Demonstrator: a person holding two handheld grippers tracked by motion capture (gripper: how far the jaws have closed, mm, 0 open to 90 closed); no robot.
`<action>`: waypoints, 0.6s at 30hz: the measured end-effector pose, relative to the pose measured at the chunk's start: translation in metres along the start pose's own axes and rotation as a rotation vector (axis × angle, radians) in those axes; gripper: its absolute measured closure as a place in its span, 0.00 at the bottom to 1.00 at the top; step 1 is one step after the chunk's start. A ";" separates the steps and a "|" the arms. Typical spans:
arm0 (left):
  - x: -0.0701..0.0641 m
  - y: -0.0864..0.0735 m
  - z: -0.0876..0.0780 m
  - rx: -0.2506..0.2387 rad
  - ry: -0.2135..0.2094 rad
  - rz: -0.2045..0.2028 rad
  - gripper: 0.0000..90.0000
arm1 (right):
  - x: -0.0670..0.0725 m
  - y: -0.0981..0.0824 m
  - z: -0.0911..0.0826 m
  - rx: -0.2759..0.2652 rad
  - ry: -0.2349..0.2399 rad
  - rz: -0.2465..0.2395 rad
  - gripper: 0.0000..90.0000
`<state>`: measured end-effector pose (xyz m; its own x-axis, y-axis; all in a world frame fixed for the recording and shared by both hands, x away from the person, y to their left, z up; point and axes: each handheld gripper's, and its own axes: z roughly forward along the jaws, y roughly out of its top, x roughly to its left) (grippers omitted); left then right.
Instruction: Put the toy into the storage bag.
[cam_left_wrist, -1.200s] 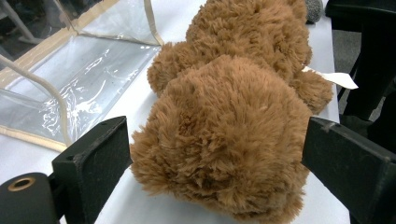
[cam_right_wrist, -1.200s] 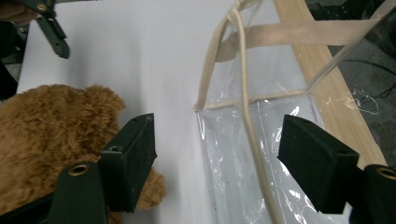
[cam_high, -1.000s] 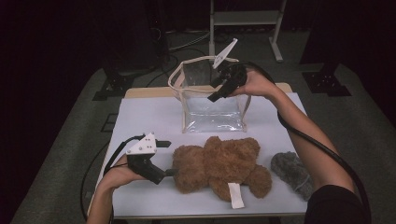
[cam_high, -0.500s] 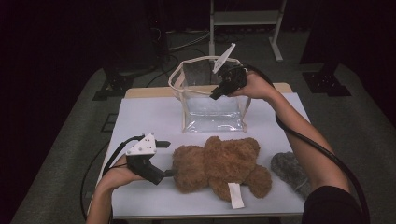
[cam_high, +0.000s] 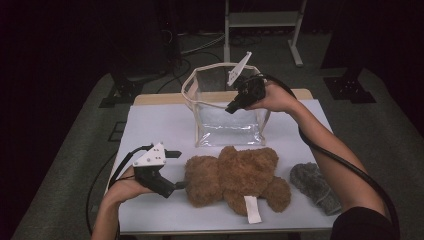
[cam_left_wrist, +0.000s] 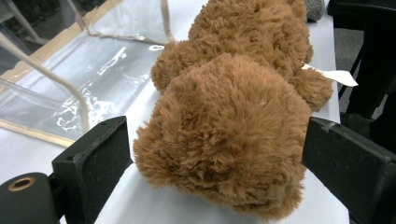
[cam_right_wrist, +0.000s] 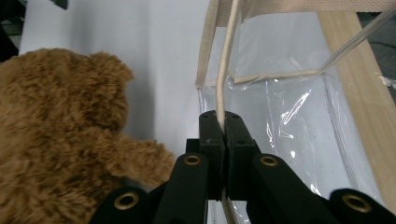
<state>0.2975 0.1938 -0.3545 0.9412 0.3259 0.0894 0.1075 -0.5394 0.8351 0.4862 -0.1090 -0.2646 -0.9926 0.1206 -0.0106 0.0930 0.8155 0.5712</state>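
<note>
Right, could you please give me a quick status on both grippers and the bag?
Right gripper shut on beige bag handle. Left gripper open, jaws astride teddy bear. Clear bag upright. Grey plush lies aside, nothing blocking.

bare table (cam_high: 160, 125) on the far left gives passage; the clear bag (cam_high: 227, 117), teddy bear (cam_high: 235, 175) and grey cloth (cam_high: 315, 187) crowd the right.

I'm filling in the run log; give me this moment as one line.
right gripper: shut on bag rim | left gripper: open around teddy bear | bag: upright, behind bear
</note>
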 end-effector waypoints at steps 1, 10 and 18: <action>0.000 0.000 0.000 0.000 0.000 0.000 0.08 | 0.003 0.000 0.000 0.001 0.003 0.001 0.97; -0.002 0.001 -0.001 -0.003 0.000 0.000 0.08 | 0.034 -0.003 -0.009 -0.005 0.022 -0.027 0.97; -0.002 0.001 0.000 0.003 -0.003 0.005 0.08 | 0.048 -0.006 -0.010 -0.002 0.026 -0.040 0.97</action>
<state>0.2961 0.1924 -0.3539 0.9428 0.3206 0.0916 0.1039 -0.5436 0.8329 0.4369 -0.1136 -0.2602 -0.9973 0.0727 -0.0123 0.0526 0.8182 0.5725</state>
